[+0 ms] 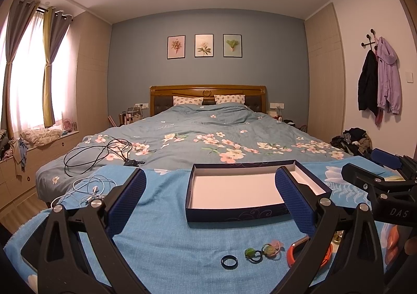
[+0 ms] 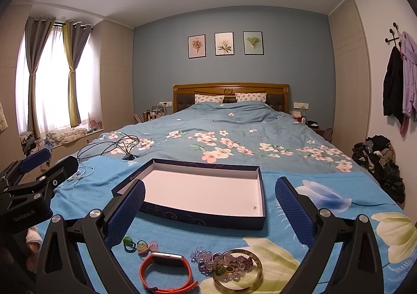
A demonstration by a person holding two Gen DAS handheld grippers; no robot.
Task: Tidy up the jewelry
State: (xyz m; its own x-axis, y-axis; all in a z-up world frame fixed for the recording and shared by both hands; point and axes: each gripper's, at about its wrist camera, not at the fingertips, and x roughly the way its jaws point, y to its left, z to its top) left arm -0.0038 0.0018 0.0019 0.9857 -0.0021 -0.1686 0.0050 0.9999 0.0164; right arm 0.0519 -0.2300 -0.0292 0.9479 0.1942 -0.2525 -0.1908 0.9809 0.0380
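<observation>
An open dark blue box (image 1: 234, 216) with a white inside lies on the blue blanket; it also shows in the right wrist view (image 2: 198, 218). In front of it lie a black ring (image 1: 229, 259), green bead rings (image 1: 254, 255), an orange band watch (image 2: 166, 271), purple beads (image 2: 206, 258) and a gold bangle (image 2: 237, 271). My left gripper (image 1: 209, 200) is open and empty above the blanket, left of the watch. My right gripper (image 2: 209, 205) is open and empty above the jewelry.
A blue floral blanket (image 2: 312, 216) covers the foot of the bed. Black cables (image 1: 99, 154) and white cables (image 1: 88, 189) lie at the left. A clothes pile (image 2: 378, 161) sits at the right. Window bench at far left.
</observation>
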